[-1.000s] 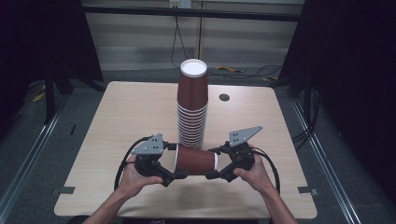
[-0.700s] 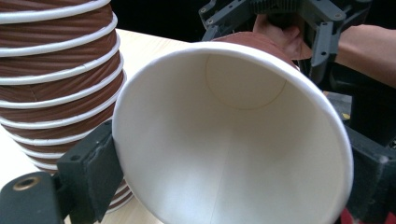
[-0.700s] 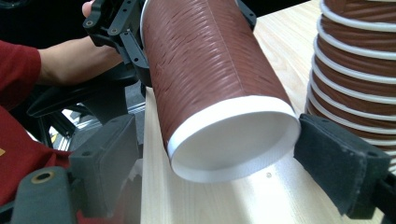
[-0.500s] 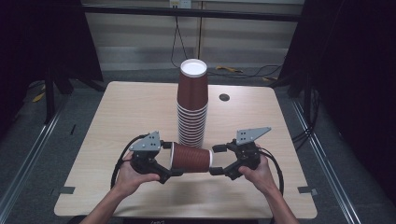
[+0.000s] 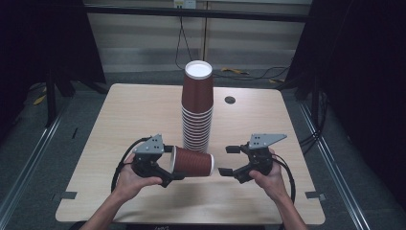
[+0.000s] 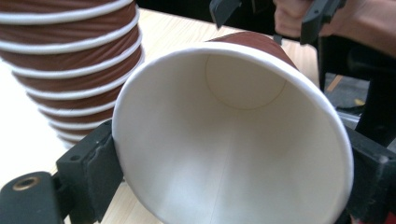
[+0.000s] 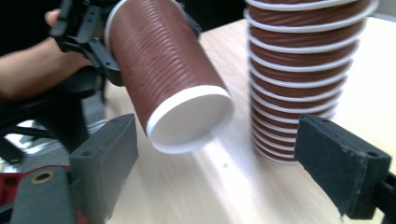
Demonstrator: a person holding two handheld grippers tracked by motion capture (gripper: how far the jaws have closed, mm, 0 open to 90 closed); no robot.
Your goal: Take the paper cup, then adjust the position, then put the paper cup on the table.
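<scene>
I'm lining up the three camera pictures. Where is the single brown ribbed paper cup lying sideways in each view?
High view: the single brown ribbed paper cup lies sideways at lower centre, its rim end clamped by the left gripper.
Left gripper view: cup at centre, white inside facing the camera.
Right gripper view: cup upper left, base toward the camera.
Shared landmark: the tall stack of brown cups.

1. The single brown ribbed paper cup with a white rim [image 5: 192,162] lies on its side, held off the table in the lower middle of the high view. Its wide open mouth [image 6: 231,135] faces left, showing a plain white inside; its white base [image 7: 192,120] faces right.
2. The tall stack of brown ribbed paper cups with white rims [image 5: 197,108] stands upside down at the frame's centre, just behind the single cup, its white base on top.
</scene>
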